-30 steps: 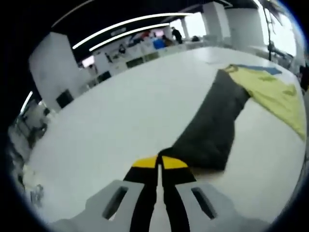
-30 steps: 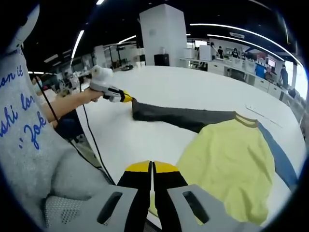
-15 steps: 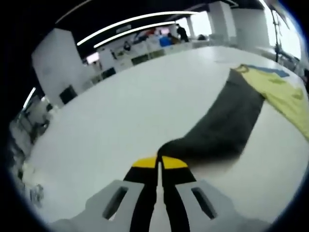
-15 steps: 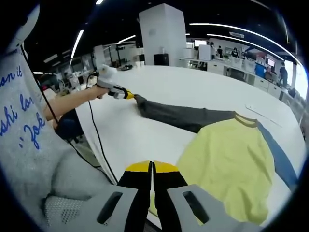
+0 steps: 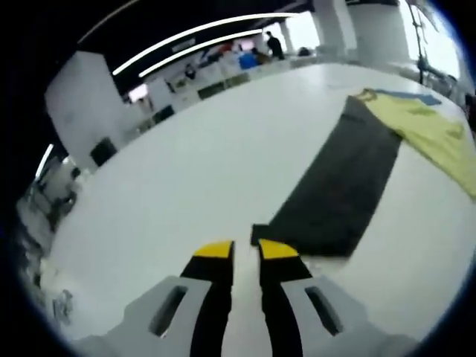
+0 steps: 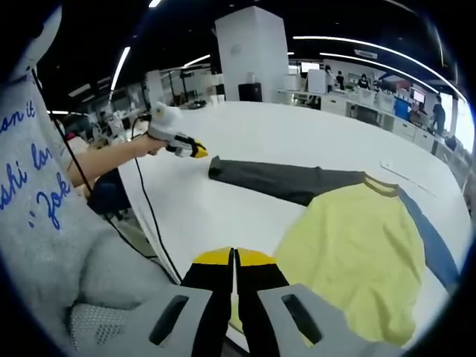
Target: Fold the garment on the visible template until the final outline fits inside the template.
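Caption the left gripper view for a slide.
Open left gripper just short of the grey sleeve's cuff, laid flat on the white table.

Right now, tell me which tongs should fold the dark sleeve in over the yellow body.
Left. The left tongs are open just off the cuff of the dark sleeve, which lies flat on the table. The right tongs are shut at the yellow body's hem, far from that cuff.

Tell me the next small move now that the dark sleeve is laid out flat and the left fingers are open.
Probably close the left gripper on the dark sleeve's cuff again and carry it in over the yellow body. The sleeve lies stretched straight out on the white table, well beyond the shirt's outline, while the right gripper looks shut on the yellow hem.
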`<state>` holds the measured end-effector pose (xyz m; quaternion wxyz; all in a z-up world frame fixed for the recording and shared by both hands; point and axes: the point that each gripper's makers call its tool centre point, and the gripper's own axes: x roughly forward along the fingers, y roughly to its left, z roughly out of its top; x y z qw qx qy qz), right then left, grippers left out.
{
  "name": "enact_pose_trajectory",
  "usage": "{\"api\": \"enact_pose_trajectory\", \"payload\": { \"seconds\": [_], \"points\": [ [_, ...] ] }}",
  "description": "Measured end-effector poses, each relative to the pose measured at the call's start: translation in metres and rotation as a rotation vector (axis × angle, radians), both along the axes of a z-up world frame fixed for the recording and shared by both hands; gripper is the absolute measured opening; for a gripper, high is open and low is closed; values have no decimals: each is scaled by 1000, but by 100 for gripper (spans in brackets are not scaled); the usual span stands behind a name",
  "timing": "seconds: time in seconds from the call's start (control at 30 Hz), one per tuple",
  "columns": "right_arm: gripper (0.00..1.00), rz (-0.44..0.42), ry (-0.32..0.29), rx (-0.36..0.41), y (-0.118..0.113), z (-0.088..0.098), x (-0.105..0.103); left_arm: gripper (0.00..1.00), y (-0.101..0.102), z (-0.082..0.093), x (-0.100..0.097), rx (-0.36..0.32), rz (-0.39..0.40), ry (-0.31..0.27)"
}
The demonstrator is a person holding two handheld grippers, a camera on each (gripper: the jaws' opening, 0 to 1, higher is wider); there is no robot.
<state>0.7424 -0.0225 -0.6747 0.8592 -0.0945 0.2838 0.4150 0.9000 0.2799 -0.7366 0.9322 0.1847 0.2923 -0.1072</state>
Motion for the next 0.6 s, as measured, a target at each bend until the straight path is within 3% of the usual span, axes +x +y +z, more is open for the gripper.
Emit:
{"api": "enact_pose_trajectory", "payload": {
  "seconds": [0.13, 0.3, 0.4, 0.47, 0.53, 0.6],
  "points": [
    [1, 4, 1, 2, 2, -1, 0, 10, -33, -2, -5, -74, -55, 24],
    [1, 3, 1, 3, 2, -1, -1, 15, -60, -4, -6, -75, -114, 28],
    [1, 1, 2, -6, 0, -2, -1, 16, -76, -5, -6, -150, -145, 39],
    [1, 1, 4, -7, 0, -3, -1, 16, -76, -9, -4, -117, -152, 45],
    [1, 1, 3, -6, 0, -3, -1, 18, -70, -14, -5, -36, -164, 62],
    [1, -3, 1, -5, 0, -2, 0, 18, -68, -17, -6, -41, -158, 65]
  ]
}}
